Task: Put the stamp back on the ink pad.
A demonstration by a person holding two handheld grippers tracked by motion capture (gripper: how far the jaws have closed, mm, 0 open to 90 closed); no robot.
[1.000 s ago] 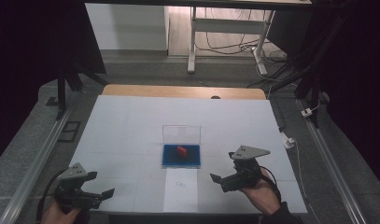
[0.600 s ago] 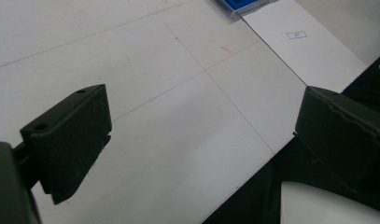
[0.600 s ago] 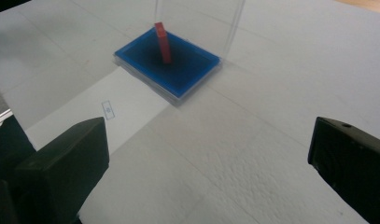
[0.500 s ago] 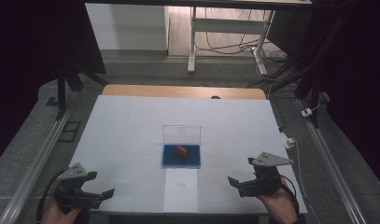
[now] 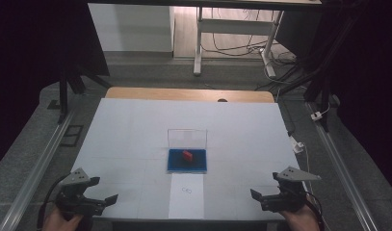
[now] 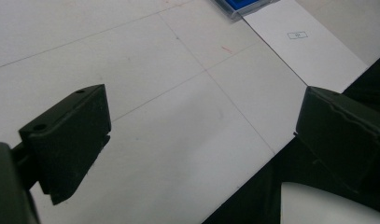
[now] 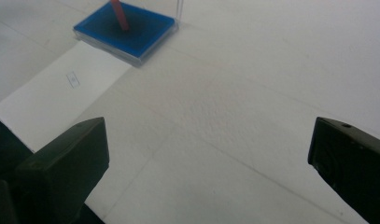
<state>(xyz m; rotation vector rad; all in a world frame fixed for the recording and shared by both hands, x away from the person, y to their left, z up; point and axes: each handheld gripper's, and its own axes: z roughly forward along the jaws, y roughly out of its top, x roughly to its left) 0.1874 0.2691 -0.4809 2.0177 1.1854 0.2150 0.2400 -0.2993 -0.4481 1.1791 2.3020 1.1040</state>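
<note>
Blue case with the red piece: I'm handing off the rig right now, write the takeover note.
Left gripper: open, holding nothing, at the near left edge of the table.
Right gripper: open, holding nothing, at the near right edge.
Blue case: table centre, clear lid standing open, red piece lying inside.
White paper strip: in front of the case.
Done: red piece sits in the case.
Left: probably closing the lid; neither gripper is near it.
</note>
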